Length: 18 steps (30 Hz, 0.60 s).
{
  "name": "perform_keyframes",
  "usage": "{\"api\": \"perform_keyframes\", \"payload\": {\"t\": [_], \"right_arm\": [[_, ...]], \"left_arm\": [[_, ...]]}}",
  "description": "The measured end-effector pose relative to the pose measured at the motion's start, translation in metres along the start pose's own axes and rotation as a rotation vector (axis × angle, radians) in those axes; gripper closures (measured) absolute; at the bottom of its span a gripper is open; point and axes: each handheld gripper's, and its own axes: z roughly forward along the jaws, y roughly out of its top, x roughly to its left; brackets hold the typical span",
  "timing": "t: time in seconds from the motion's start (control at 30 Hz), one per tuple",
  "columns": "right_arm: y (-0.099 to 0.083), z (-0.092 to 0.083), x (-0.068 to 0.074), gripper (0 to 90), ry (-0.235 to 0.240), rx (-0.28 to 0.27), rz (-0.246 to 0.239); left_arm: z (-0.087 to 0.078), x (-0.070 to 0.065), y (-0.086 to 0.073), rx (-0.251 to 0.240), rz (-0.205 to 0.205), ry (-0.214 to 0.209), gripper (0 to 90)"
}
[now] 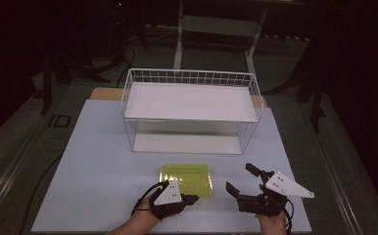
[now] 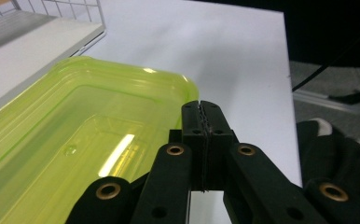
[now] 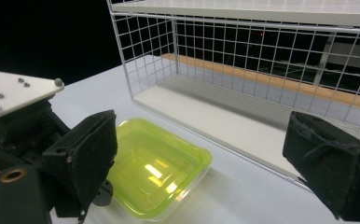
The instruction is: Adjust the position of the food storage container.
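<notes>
A: Position check. Where's the yellow-green tray [image 1: 187, 178]?

B: Flat on the bench [image 1: 99, 161], near the front edge, just in front of the white wire rack [image 1: 192, 105]. Open side up, nothing in it. In the right gripper view it [image 3: 157, 170] lies between the two jaws' sightline, still well short of them.

A: Left gripper [image 1: 189, 199]?

B: At the tray's near edge, by the right-hand corner as seen from above. Jaws clenched flat together in the left gripper view [image 2: 201, 114], tips right at the tray [image 2: 75, 140] rim. From this angle I can't tell whether any of the rim is pinched between them; it looks more like they are closed with nothing inside, just touching or just beside the edge.

A: Right gripper [image 1: 243, 178]?

B: Released, jaws spread wide, hovering right of the tray and apart from it, aimed toward the tray and rack.

A: Step in hand?

B: My reading: approach and set-up for a pick of the tray, likely bound for the rack. Grasp not yet made.

A: Next move calls for?

B: Right jaws to come in over the tray's right rim and close on the thin wall. The plastic looks slick and light, so it may skid; the left gripper could steady it.
</notes>
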Motion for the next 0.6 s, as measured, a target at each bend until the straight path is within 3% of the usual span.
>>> {"api": "perform_keyframes", "payload": {"t": [0.17, 0.2, 0.23, 0.37, 0.47, 0.5, 0.6], "right_arm": [[0.000, 0.001, 0.000, 10.0, 0.000, 0.006, 0.001], [0.000, 0.001, 0.000, 10.0, -0.001, 0.006, 0.001], [0.000, 0.001, 0.000, 10.0, 0.001, 0.007, 0.002], [-0.001, 0.002, 0.001, 10.0, 0.000, 0.008, 0.001], [-0.001, 0.003, 0.001, 10.0, -0.001, 0.011, 0.001], [-0.001, 0.004, 0.001, 10.0, -0.001, 0.014, 0.006], [-0.001, 0.004, 0.000, 10.0, -0.001, 0.015, 0.006]], "left_arm": [[-0.038, 0.009, 0.003, -0.037, 0.014, 0.086, 90.0], [-0.038, 0.009, 0.003, -0.037, 0.014, 0.086, 89.9], [-0.056, 0.019, 0.000, -0.045, 0.015, 0.131, 89.9], [-0.084, 0.041, -0.015, -0.035, 0.005, 0.217, 90.0], [-0.089, 0.049, -0.024, -0.016, -0.006, 0.239, 90.0], [-0.089, 0.054, -0.032, 0.000, -0.031, 0.255, 90.0], [-0.085, 0.057, -0.039, 0.022, -0.045, 0.261, 90.0]]}}
